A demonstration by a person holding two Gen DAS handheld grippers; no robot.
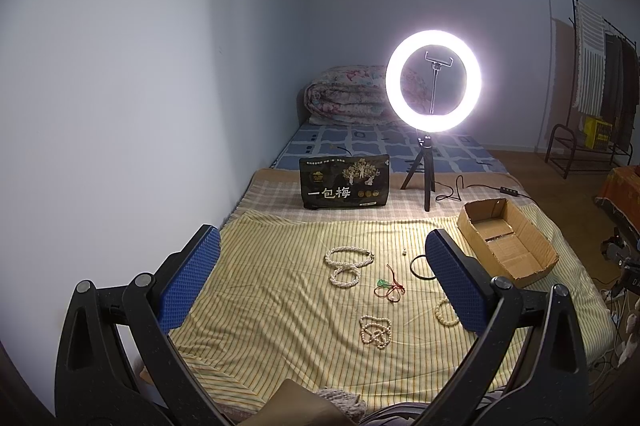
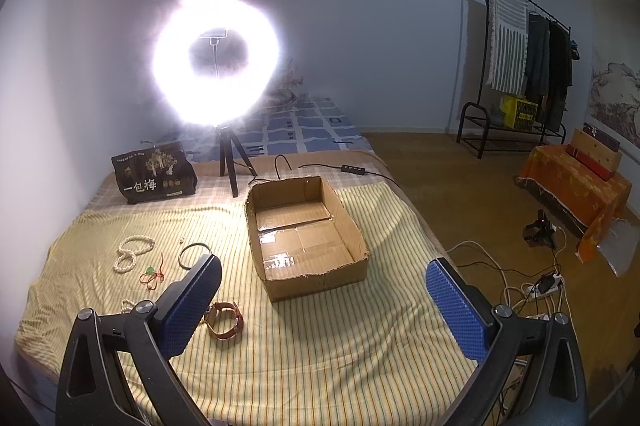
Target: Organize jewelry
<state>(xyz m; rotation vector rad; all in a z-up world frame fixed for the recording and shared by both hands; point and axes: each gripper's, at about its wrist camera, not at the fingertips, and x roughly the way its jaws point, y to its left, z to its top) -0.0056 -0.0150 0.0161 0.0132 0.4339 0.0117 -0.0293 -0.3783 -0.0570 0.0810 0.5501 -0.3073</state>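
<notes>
Jewelry lies scattered on a yellow striped cloth (image 1: 280, 306). A white pearl necklace (image 1: 346, 264) sits at the centre, with a red cord holding a green pendant (image 1: 386, 284) beside it. Nearer me lies a beaded strand (image 1: 374, 332). A black ring (image 1: 420, 266) and a bead bracelet (image 1: 444, 312) are partly hidden by my left gripper's right finger. My left gripper (image 1: 322, 272) is open and holds nothing. An empty cardboard box (image 2: 306, 234) stands on the cloth (image 2: 320, 338). A brown watch (image 2: 226, 320) lies by my open right gripper (image 2: 324, 292).
A lit ring light (image 1: 434, 81) on a small tripod and a black snack bag (image 1: 344, 181) stand behind the cloth, with a cable trailing right. A rolled quilt (image 1: 348, 95) lies at the far end. A clothes rack (image 2: 524, 65), cables and a power strip (image 2: 546, 286) are on the floor.
</notes>
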